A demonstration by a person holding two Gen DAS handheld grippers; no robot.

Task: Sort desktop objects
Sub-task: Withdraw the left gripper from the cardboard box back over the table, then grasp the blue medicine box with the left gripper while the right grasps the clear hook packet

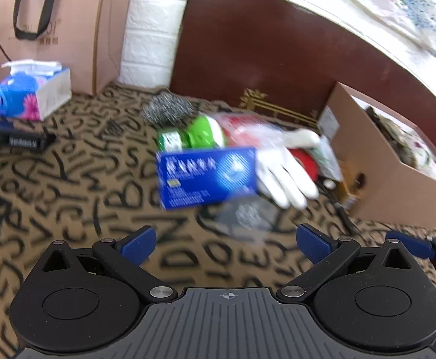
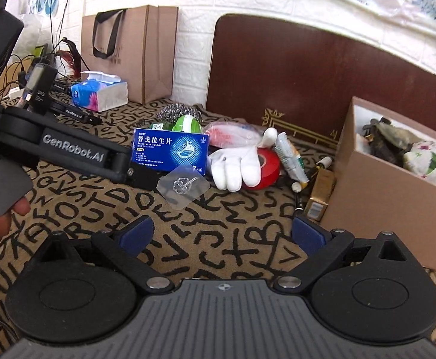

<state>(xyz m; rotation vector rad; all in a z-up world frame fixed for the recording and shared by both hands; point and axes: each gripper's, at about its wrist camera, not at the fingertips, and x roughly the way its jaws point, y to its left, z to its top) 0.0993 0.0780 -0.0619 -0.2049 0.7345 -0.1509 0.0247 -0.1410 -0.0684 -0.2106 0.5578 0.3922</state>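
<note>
The left gripper [image 1: 225, 240] is held with its blue pads spread wide and nothing between them, low over the letter-patterned cloth [image 1: 77, 197]. The right gripper [image 2: 222, 233] is likewise spread wide and empty, above the same cloth. In the right wrist view the left gripper is seen from the side at nine o'clock, reaching toward the blue medicine box [image 2: 170, 151]; its fingertips are hidden behind that box, so contact cannot be judged there.

In the left wrist view the blue medicine box [image 1: 207, 176] is found just above centre, blurred, toward twelve o'clock from the pads. A clear plastic sachet [image 2: 183, 187] is laid just below the box at its five o'clock. A white glove [image 2: 236, 169] is placed at three o'clock of the box, partly over a red tape roll [image 2: 268, 166]. A green round container [image 2: 186, 124] and a steel scourer [image 2: 174, 112] are seen behind the box at twelve o'clock. A toothpaste tube [image 2: 291, 158] is laid beside the tape. A cardboard box [image 2: 376, 200] is set at three o'clock, already holding things. A tissue pack [image 2: 100, 94] and a paper bag [image 2: 134, 52] are kept well apart at ten o'clock
</note>
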